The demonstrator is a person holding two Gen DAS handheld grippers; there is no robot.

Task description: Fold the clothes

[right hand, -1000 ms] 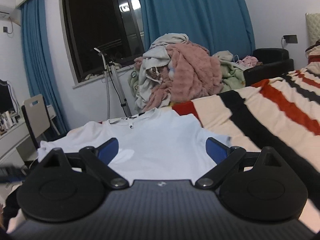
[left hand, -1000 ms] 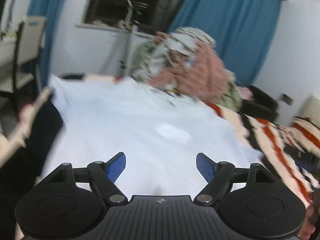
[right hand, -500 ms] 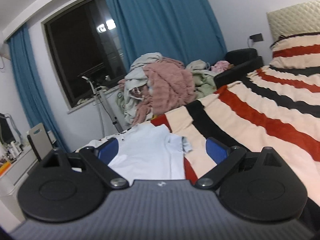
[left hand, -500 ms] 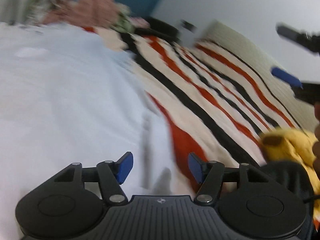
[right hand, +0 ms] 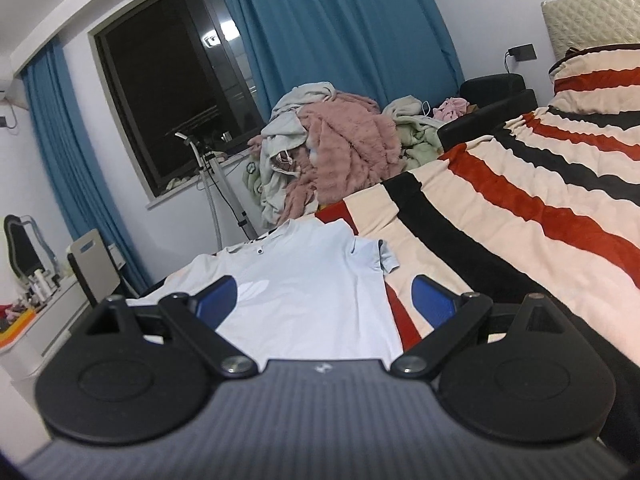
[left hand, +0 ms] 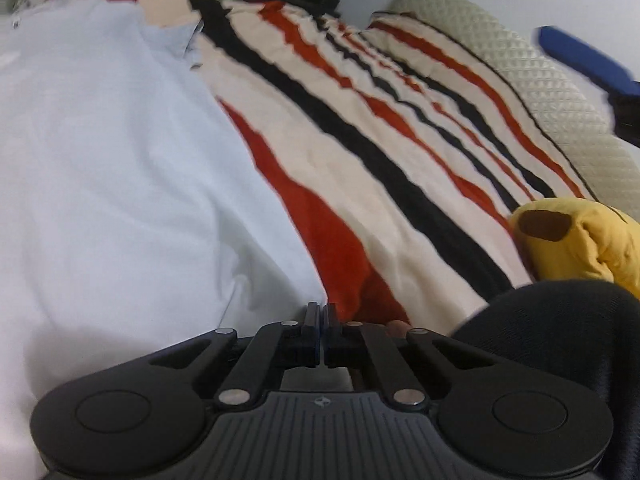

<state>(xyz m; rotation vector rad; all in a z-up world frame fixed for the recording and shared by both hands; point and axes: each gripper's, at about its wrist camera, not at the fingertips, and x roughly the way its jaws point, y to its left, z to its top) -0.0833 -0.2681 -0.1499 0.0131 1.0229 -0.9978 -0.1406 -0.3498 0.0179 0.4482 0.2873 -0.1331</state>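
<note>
The left gripper [left hand: 323, 312] is pressing its fingers together at the near hem corner of the white shirt [left hand: 120, 184], which is lying flat on the striped blanket [left hand: 400, 168], probably pinching it for folding. The right gripper [right hand: 324, 296] is hovering spread wide, holding nothing.

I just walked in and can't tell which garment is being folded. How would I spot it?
Start at the bed with the striped blanket. The white polo shirt lies flat on its near corner, collar toward the window. Unlike the heaped laundry pile behind it, it is spread smooth and plain pale white.
</note>
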